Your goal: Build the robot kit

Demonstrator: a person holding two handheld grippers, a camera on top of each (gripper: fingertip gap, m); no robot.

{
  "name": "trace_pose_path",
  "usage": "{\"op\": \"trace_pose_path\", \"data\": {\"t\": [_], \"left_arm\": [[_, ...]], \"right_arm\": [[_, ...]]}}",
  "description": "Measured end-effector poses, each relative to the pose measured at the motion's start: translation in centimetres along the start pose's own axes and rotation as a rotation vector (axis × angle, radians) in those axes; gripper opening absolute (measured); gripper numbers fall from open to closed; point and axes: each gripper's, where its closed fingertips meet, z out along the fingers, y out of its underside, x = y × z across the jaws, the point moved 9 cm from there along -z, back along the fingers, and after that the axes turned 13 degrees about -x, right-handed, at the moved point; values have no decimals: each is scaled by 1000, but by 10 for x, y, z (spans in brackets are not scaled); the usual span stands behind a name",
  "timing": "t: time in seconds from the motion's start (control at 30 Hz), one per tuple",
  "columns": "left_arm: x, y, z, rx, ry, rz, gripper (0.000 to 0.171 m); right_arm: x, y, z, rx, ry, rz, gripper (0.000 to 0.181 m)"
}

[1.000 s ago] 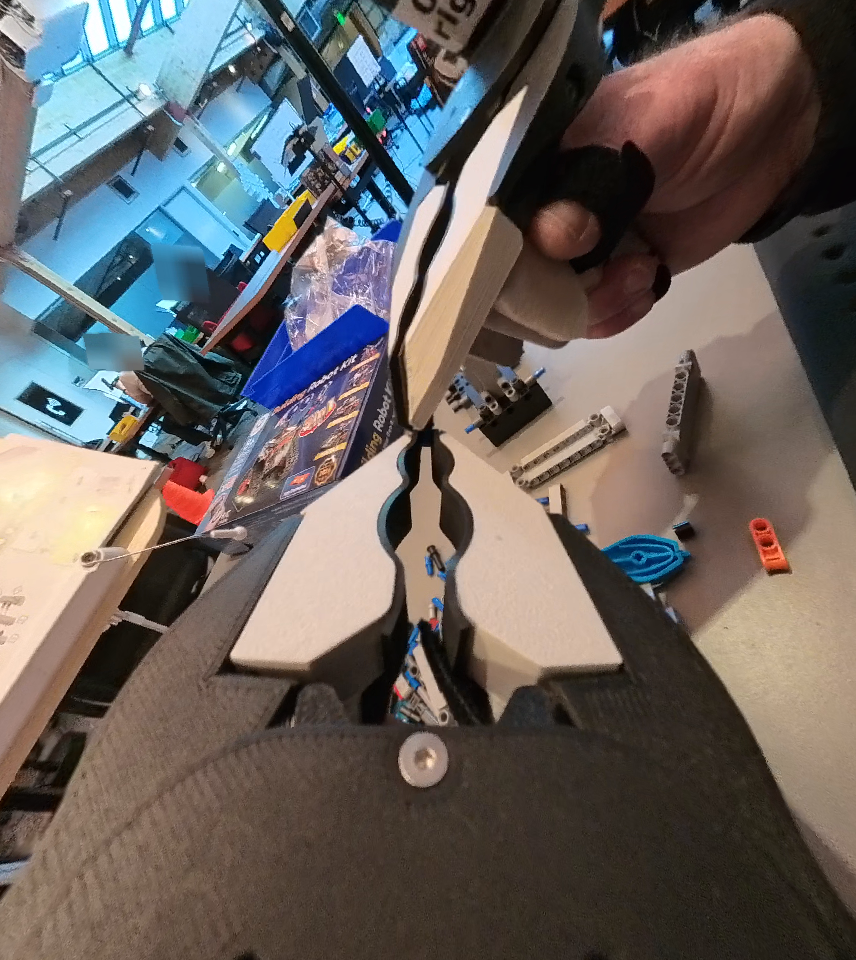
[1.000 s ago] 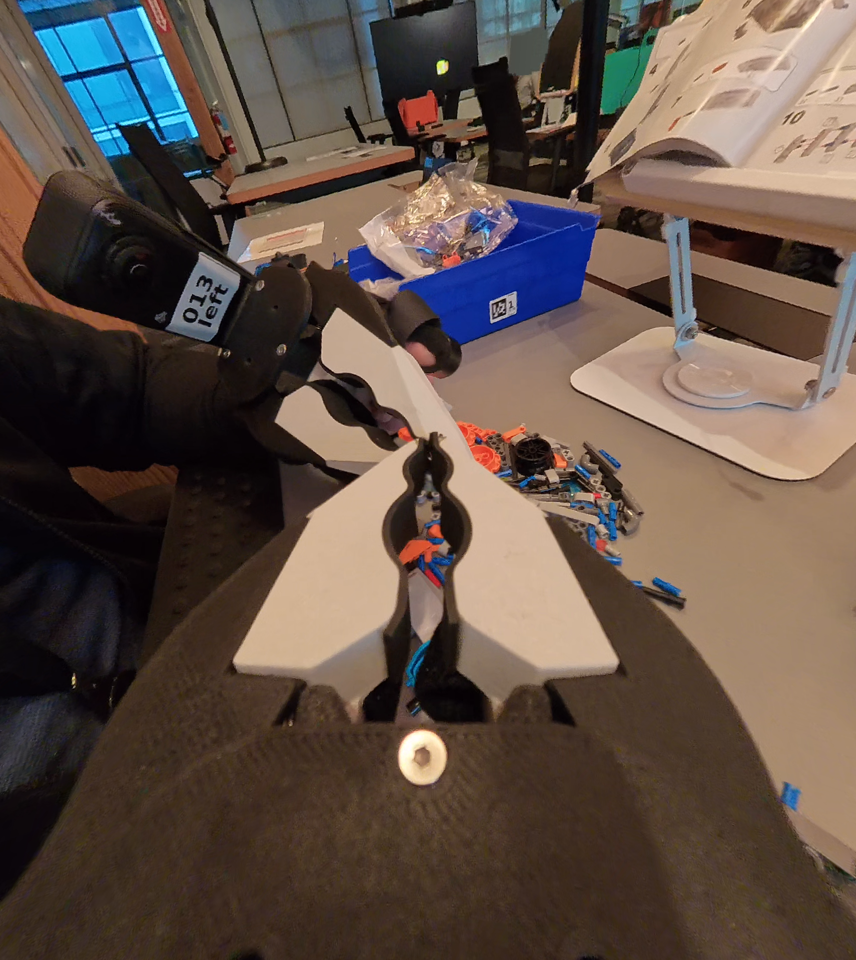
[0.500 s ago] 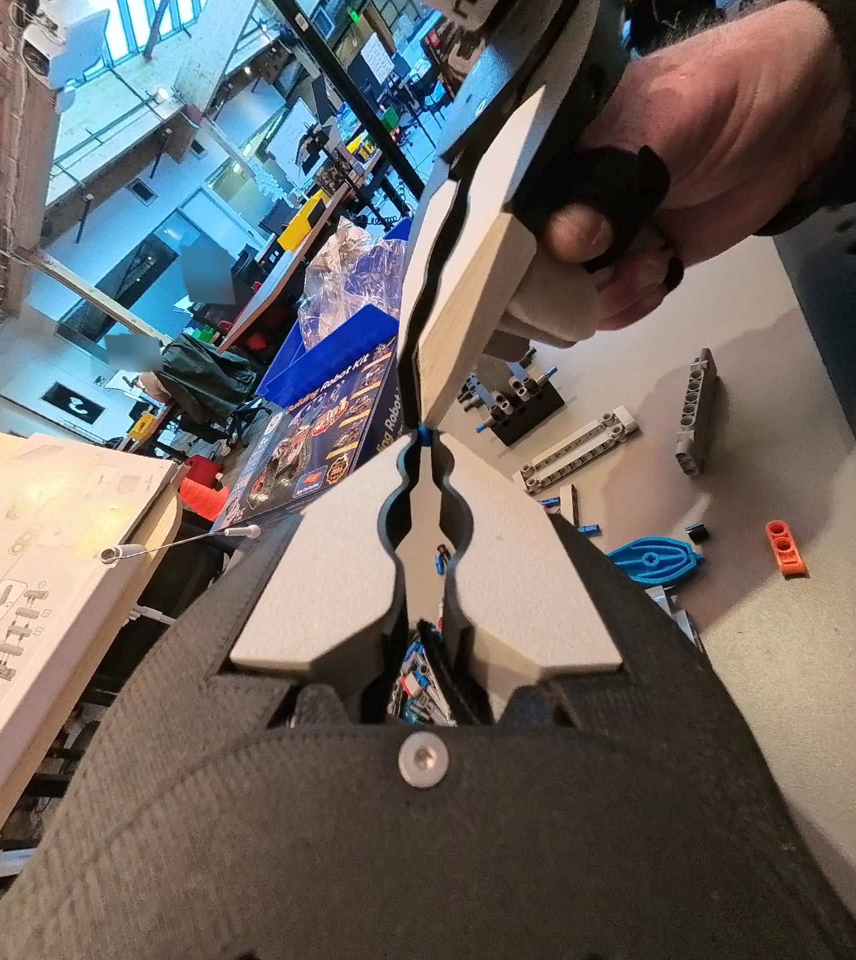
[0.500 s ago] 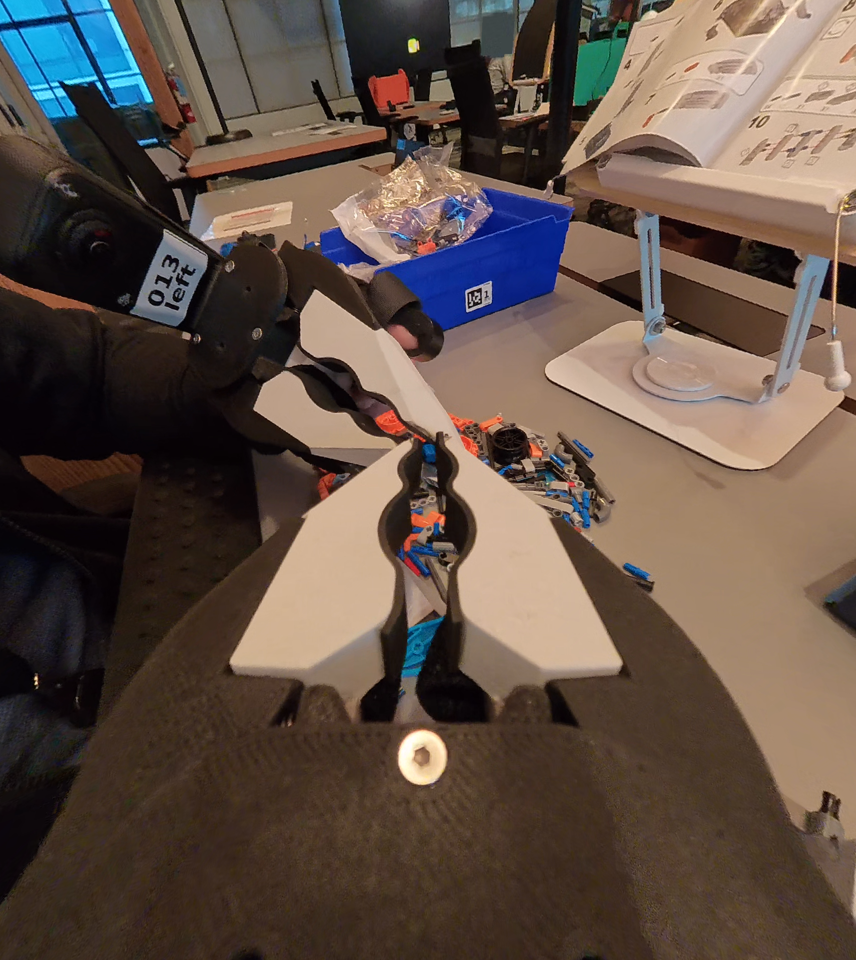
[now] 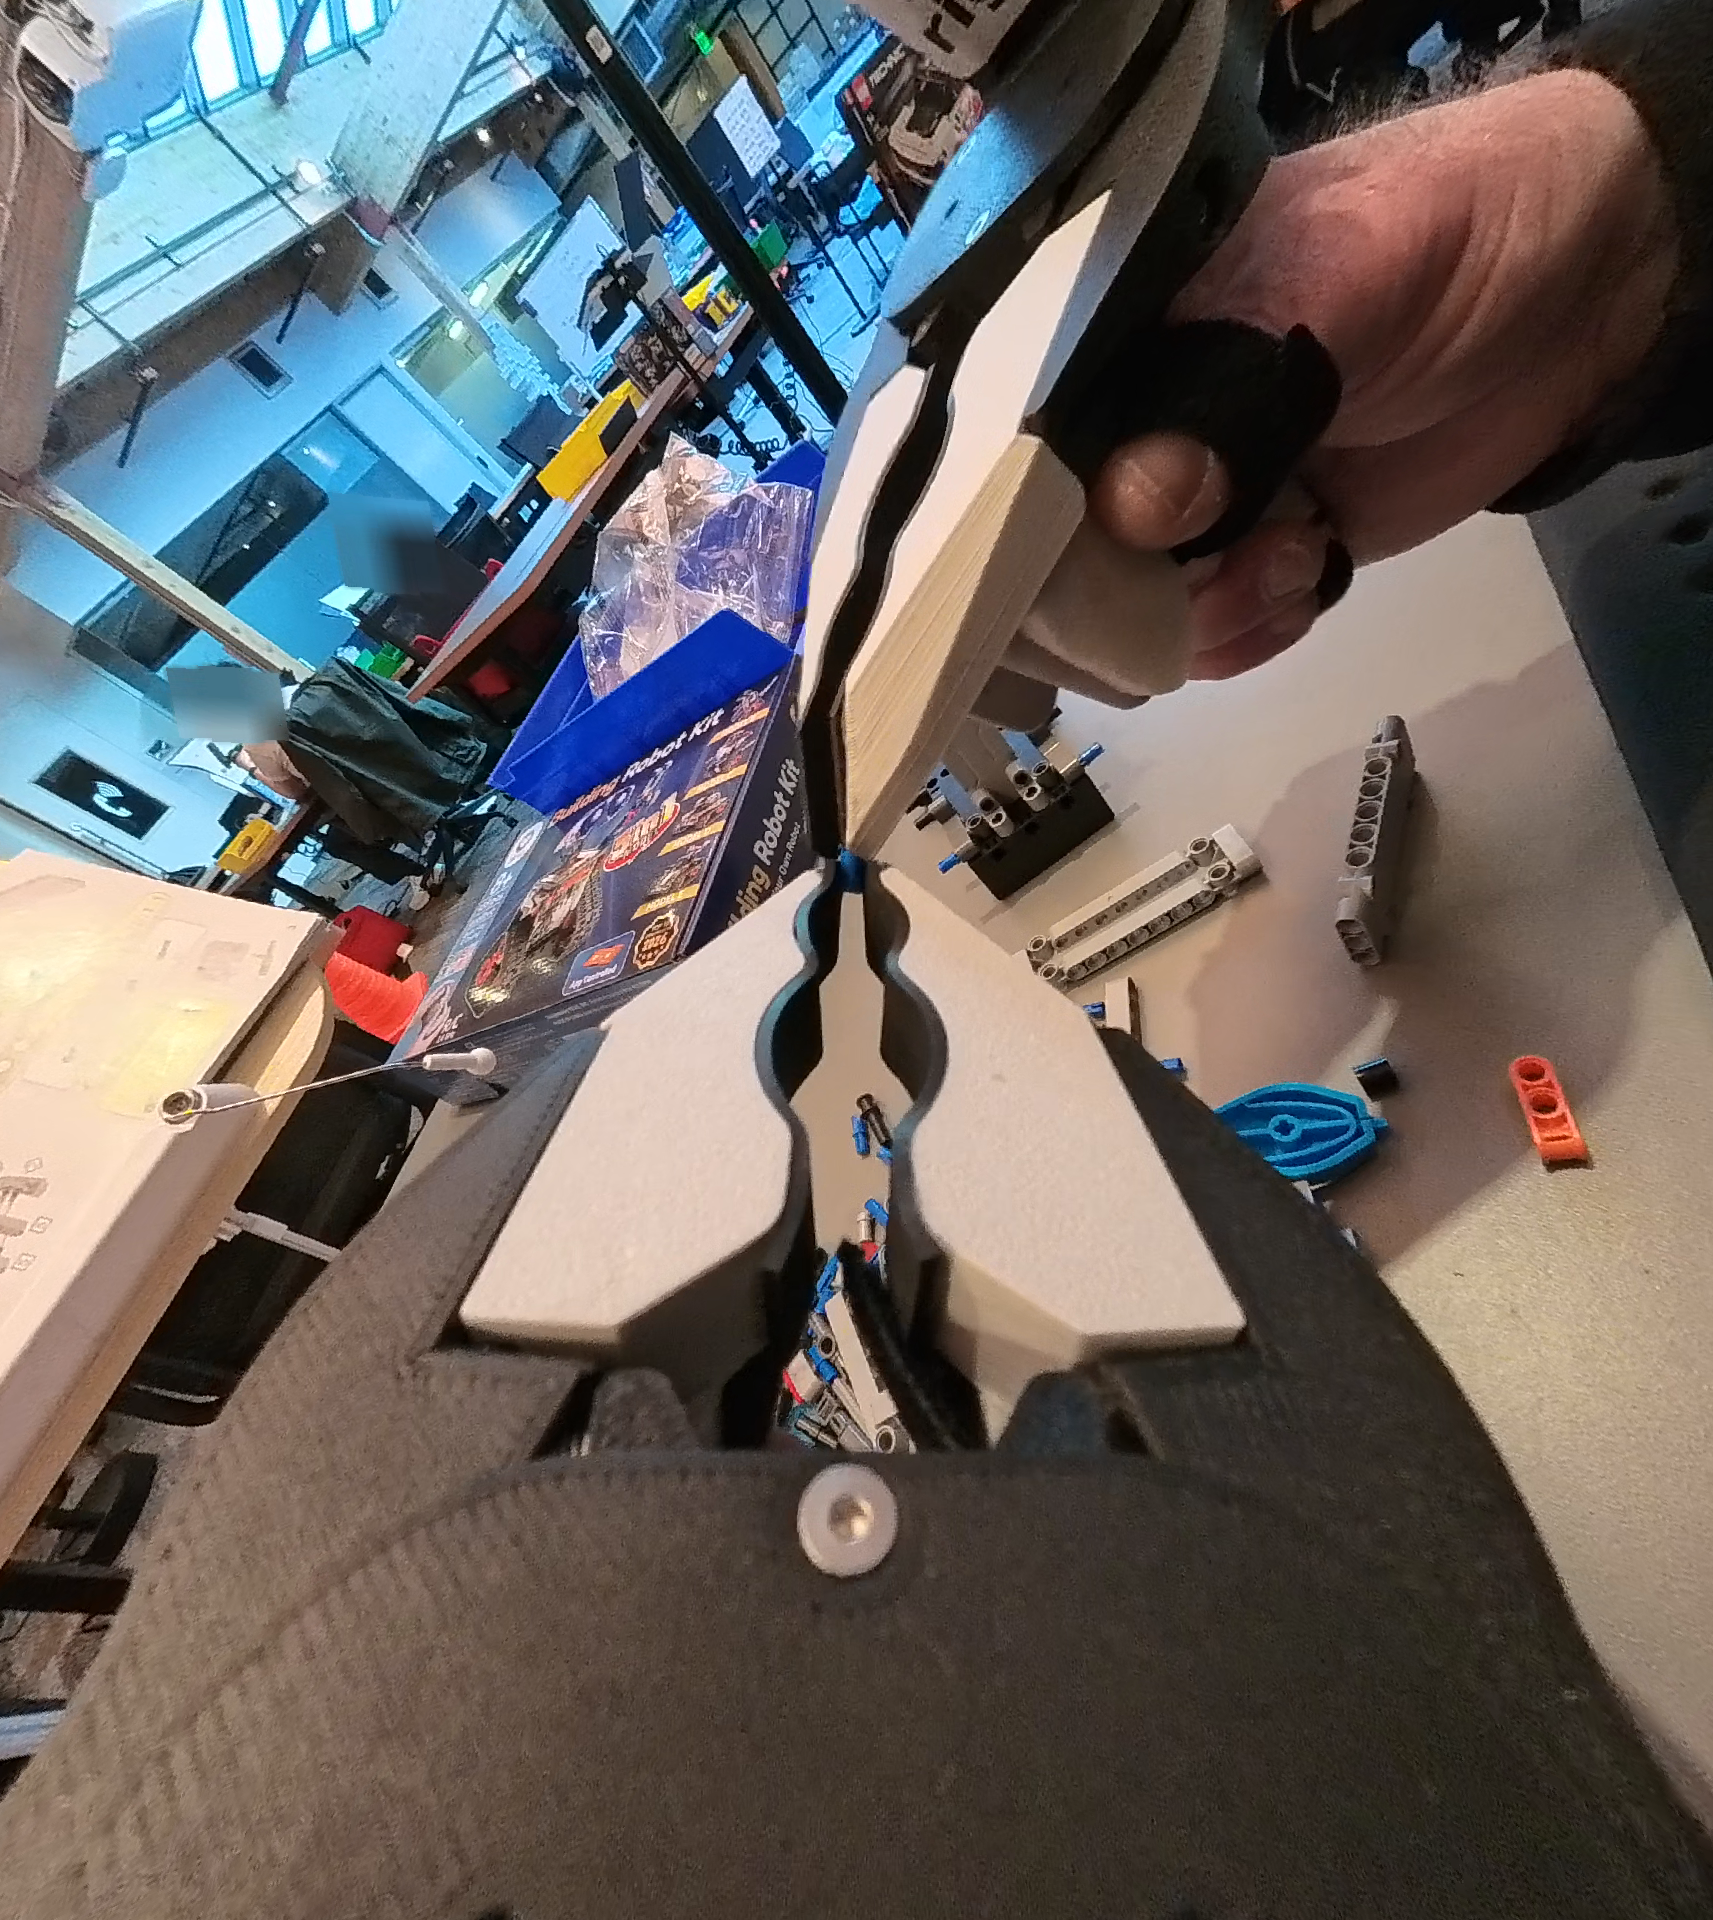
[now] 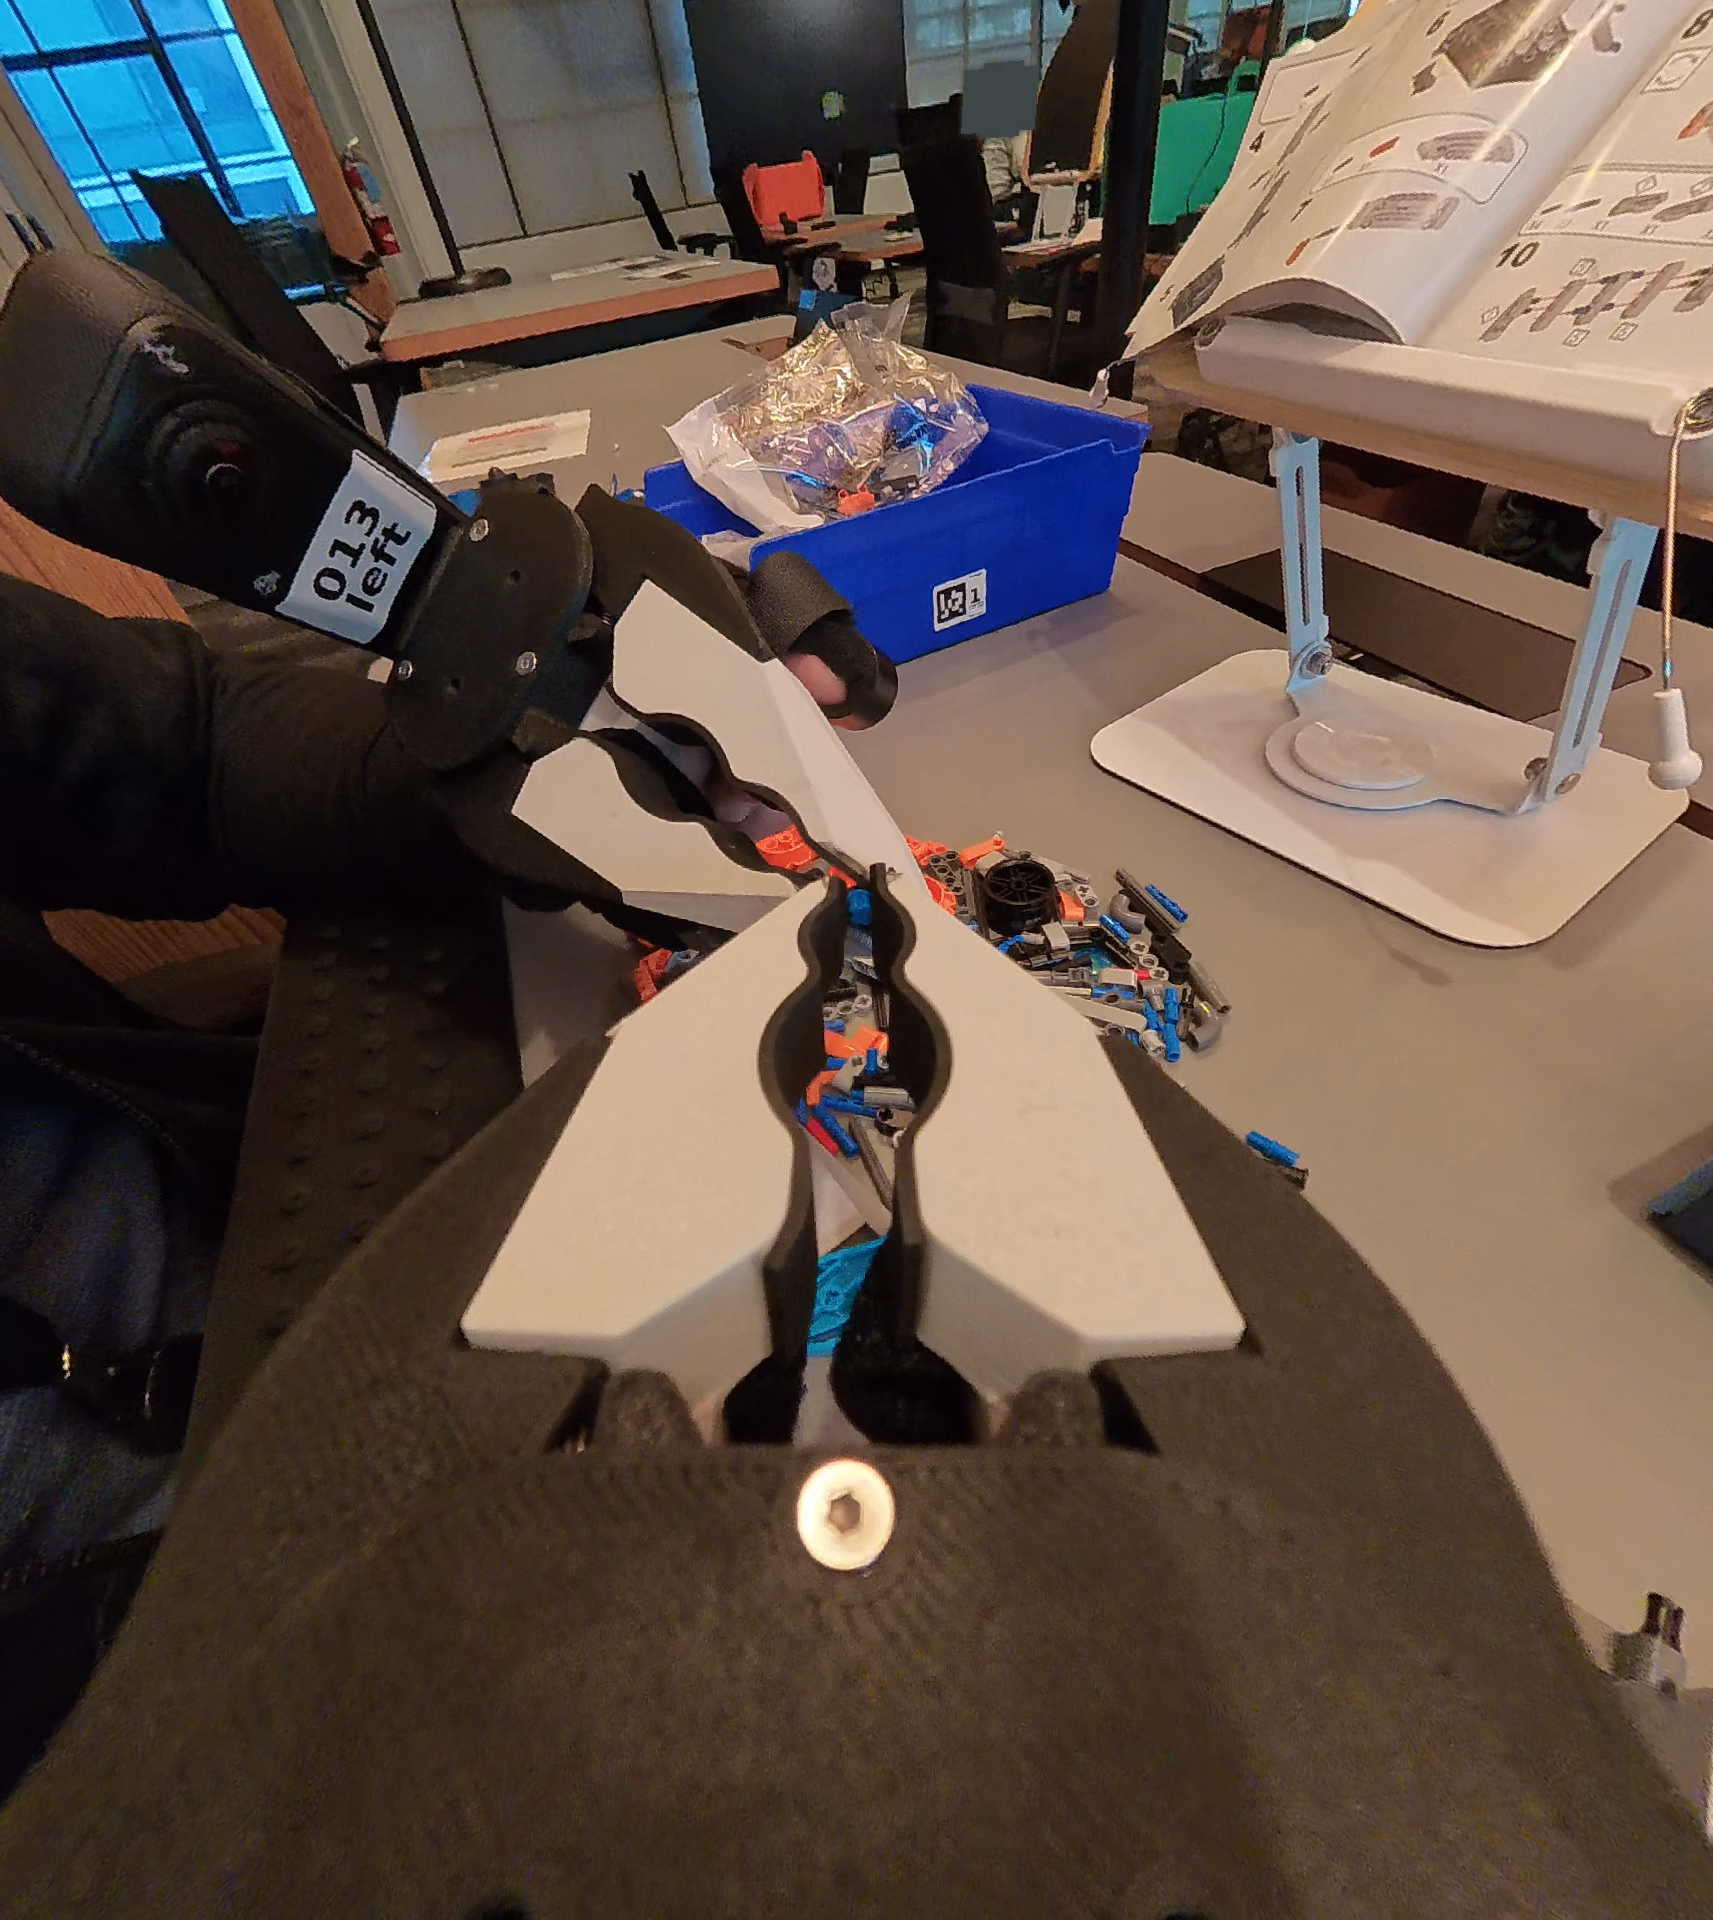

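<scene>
Blue, a tiny pin (image 5: 848, 864) sits pinched at the tips of my left tongs (image 5: 846, 883). My right tongs (image 6: 864, 902), pressed nearly together, meet it tip to tip from above, over the counter (image 5: 1579, 1351) beside the loose brick pile (image 6: 1091, 956).

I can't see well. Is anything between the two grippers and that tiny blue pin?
Nothing visible is in the way. The blue pin sits right where the tips of the left gripper and the right gripper meet, up above the grey table.
</scene>
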Motion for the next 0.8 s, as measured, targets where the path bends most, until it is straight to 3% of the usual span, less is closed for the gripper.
{"op": "trace_pose_path", "data": {"t": [0.8], "left_arm": [[-3, -1, 0, 27, 16, -46, 3]], "right_arm": [[3, 4, -8, 35, -19, 22, 2]]}}
